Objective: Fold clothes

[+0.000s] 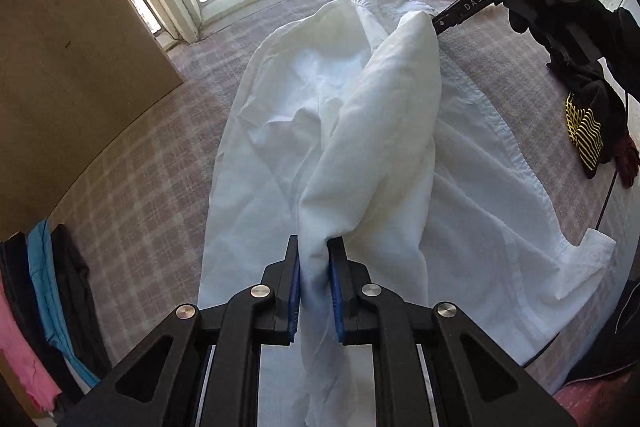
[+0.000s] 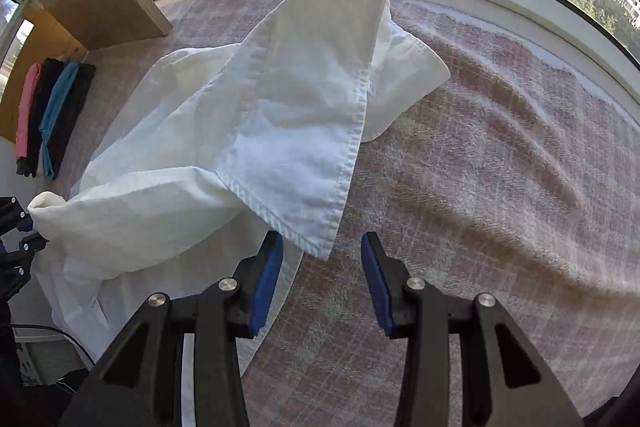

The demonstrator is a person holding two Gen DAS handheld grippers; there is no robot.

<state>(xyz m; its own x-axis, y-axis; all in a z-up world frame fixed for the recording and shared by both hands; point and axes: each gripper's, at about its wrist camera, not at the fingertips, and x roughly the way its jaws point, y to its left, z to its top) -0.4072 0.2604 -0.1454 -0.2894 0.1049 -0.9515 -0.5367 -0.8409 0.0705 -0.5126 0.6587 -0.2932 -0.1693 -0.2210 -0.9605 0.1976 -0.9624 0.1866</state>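
We see both wrist views look close along their fingers toward the window, sharing the white shirt (image 1: 352, 131) and plaid blanket (image 2: 500, 155).

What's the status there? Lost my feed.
Left gripper shut on white shirt. Right gripper open, empty, by the shirt's hem corner. Shirt half lifted off the plaid blanket. Nothing in the way.

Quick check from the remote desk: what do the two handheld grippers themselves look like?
The left gripper and the right gripper match: black angular linkage frames with triangular cutouts, round silver pivot pins, and jaws lined with blue pads. Seen from the left wrist, the right unit bears white "DAS" lettering, with a black cable looping behind it.
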